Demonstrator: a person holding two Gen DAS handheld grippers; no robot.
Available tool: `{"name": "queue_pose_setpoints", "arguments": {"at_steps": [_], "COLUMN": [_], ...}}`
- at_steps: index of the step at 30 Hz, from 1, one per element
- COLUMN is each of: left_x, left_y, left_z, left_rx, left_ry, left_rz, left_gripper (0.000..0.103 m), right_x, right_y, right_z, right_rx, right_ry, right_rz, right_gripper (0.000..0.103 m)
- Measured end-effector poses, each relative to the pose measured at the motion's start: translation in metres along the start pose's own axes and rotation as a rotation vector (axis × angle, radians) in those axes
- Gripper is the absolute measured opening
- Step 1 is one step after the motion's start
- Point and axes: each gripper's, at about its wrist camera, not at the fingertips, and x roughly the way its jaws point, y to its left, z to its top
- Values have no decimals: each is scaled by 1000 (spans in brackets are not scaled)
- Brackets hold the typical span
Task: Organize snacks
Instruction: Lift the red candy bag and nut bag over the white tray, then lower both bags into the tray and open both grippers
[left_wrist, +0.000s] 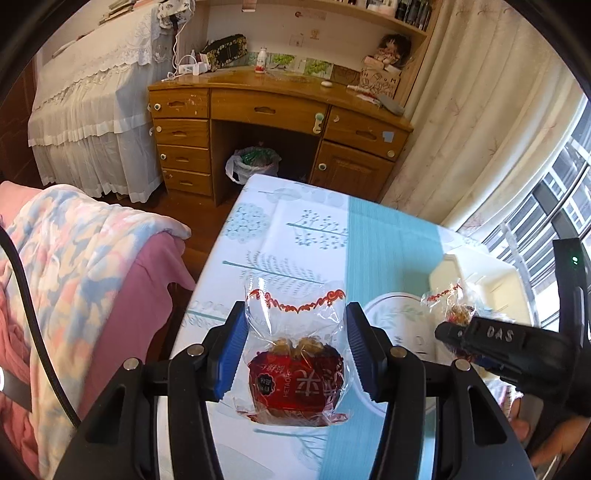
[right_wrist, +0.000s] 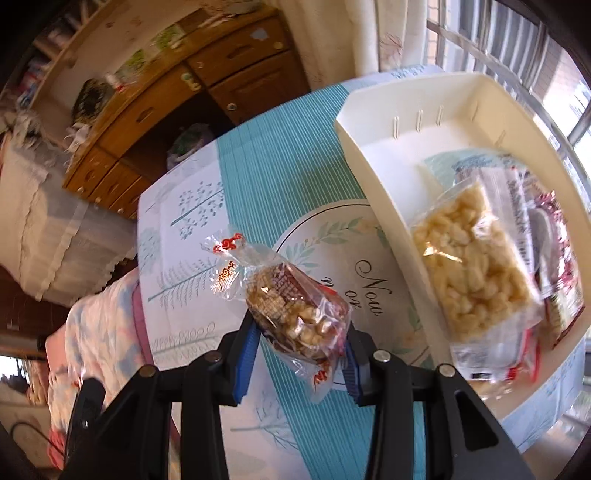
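Note:
In the left wrist view my left gripper (left_wrist: 295, 332) is shut on a clear snack packet (left_wrist: 295, 380) with a red label, held above the tablecloth (left_wrist: 388, 240). To its right, my right gripper (left_wrist: 452, 334) grips a second, similar packet (left_wrist: 456, 314). The right wrist view shows that packet of brown nutty pieces (right_wrist: 295, 314) pinched between the blue pads of the right gripper (right_wrist: 301, 343), hanging over a round placemat (right_wrist: 332, 258). A white bin (right_wrist: 369, 155) stands to the right, holding a pale puffed-snack bag (right_wrist: 476, 266) and other packets.
A wooden desk (left_wrist: 273, 110) with drawers stands beyond the table, with a bagged waste basket (left_wrist: 255, 166) under it. A bed with a pink and blue blanket (left_wrist: 74, 258) lies on the left. Curtains and a window (left_wrist: 554, 203) run along the right.

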Motion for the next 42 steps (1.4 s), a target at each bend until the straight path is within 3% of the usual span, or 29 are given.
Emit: {"name": "queue_pose_setpoints", "arguments": {"at_steps": [6,16,32,41,42], "left_x": [-22,-37,-6,17,18], "left_y": [-39,-124,-260,-295,-296], "left_z": [-11,-17,-23,-20,-19], "left_rx": [4,94,277,333,333], "left_ry": [-33,-51,33,80,80], "left_rz": [-26,-96,-204,-229,-232], "left_gripper": [52,52,53,56,60], "right_x": [-34,-72,-77,-70,-71], "right_y": [-25,-87,-186,-211,-213], "right_z": [-2,2,25,36,37], "right_rx": [-90,-118,-98,-115,-113], "right_ry": [-51,-150,-199,-192,-191], "right_rz": [43,52,48,101,107], "right_gripper": [40,40,41,43,43]}}
